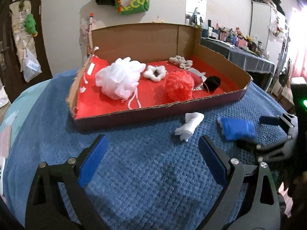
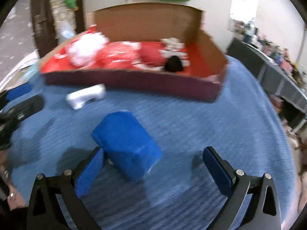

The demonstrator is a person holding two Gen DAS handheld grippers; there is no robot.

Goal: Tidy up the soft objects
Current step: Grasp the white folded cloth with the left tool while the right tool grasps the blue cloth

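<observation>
1. The right gripper (image 2: 153, 164) hangs low over a blue blanket (image 2: 191, 126), its blue-padded fingers (image 2: 90, 170) spread wide and gripping nothing.
2. A blue sponge (image 2: 127, 145) lies on the blanket between those fingers, set toward the left pad and just beside it; whether pad and sponge touch cannot be told through the motion blur. The right pad stands clear of it.
3. The left gripper (image 1: 153, 161) is likewise wide open and empty, with only bare blanket (image 1: 144, 172) between its pads.
4. A white foam piece (image 1: 189, 126) lies on the blanket ahead of the left gripper, near its right finger and just in front of the box's low front wall.
5. In the left wrist view the blue sponge (image 1: 238, 129) sits right of the white piece, near the other gripper's tips.
6. The cardboard box (image 1: 144, 38), lined in red, holds a white bath pouf (image 1: 119, 78), a coral bath pouf (image 1: 179, 86), a white scrunchie (image 1: 154, 72), a black pompom (image 1: 212, 82) and a beige scrunchie (image 1: 180, 60).
</observation>
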